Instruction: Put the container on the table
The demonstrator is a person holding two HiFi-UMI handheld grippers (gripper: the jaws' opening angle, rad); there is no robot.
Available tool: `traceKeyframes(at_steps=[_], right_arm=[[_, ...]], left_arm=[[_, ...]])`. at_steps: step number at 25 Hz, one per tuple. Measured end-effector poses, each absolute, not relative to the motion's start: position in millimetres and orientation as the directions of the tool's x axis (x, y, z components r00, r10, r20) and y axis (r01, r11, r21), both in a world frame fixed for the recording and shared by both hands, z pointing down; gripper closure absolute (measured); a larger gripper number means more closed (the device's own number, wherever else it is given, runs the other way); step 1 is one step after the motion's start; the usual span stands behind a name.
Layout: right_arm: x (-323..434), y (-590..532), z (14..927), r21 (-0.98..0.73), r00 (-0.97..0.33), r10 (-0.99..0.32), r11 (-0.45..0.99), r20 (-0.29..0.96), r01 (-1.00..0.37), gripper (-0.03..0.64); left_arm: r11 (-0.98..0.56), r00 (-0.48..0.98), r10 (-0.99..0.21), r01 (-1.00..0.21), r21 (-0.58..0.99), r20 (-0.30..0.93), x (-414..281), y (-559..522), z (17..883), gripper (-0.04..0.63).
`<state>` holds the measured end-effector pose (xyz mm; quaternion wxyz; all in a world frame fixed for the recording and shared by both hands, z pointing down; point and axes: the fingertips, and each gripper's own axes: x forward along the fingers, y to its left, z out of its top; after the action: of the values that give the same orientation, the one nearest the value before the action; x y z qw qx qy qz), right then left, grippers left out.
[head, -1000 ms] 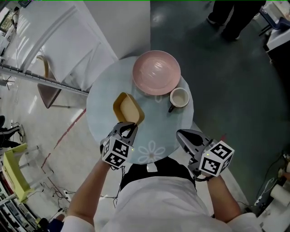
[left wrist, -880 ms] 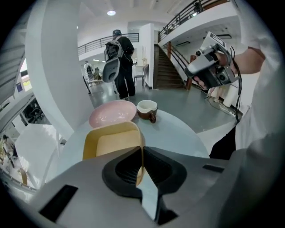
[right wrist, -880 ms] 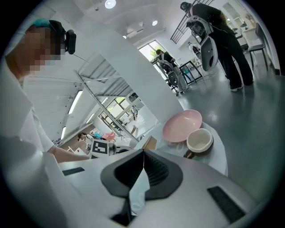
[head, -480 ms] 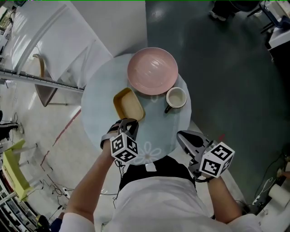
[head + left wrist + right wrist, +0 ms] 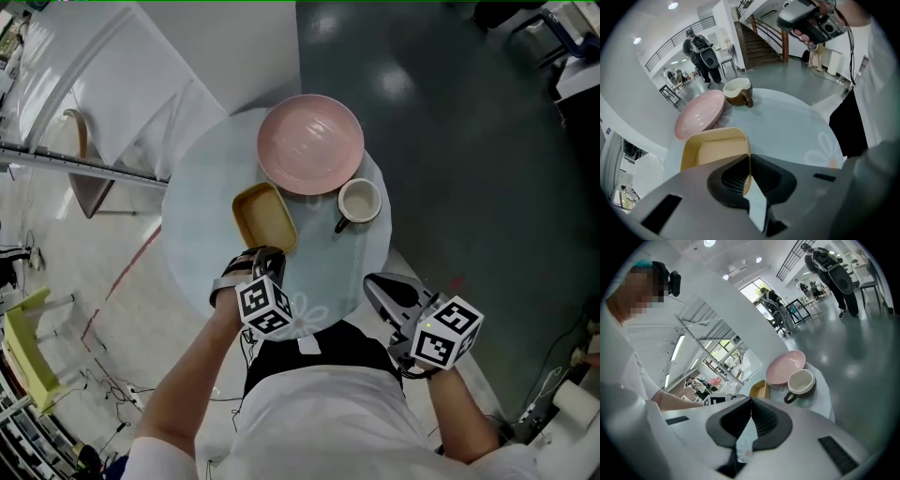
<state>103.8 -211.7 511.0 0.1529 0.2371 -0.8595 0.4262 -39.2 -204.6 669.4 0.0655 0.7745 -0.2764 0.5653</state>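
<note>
Left gripper (image 5: 750, 163) pinches the near rim of the yellow container (image 5: 716, 151), pads pressed on its thin wall. Its jaw bodies hide that wall's lower part, so I can't tell whether the base sits flat on the round table (image 5: 202, 211). It points steeply down. Right gripper (image 5: 751, 401) hangs by the table's near right edge, jaws pressed together on nothing, tilted gently down. Beyond the container I see a mug (image 5: 359, 201) and, farthest, a pink plate (image 5: 310, 143).

One yellow container (image 5: 264, 217), one pink plate (image 5: 310, 143), one cup (image 5: 358, 201) with a handle, one round bench (image 5: 200, 232), two tongs, the left tongs (image 5: 265, 254) and the right tongs (image 5: 377, 282).
</note>
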Motion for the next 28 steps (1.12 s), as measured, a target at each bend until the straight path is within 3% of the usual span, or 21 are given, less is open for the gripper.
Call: traceKeyframes(at_steps=[16, 28], right_arm=[[110.8, -202.4, 511.6, -0.658, -0.836, -0.288, 0.519, 0.467, -0.546, 0.594], [96.1, -197.7, 502.4, -0.665, -0.848, -0.291, 0.527, 0.443, -0.528, 0.594]], left_arm=[[-0.858, 0.148, -0.382, -0.423, -0.291, 0.912, -35.1, -193.7, 684.2, 0.558], [-0.822, 0.185, -0.433, -0.484, -0.302, 0.882, -37.5, -192.0, 651.0, 0.476]])
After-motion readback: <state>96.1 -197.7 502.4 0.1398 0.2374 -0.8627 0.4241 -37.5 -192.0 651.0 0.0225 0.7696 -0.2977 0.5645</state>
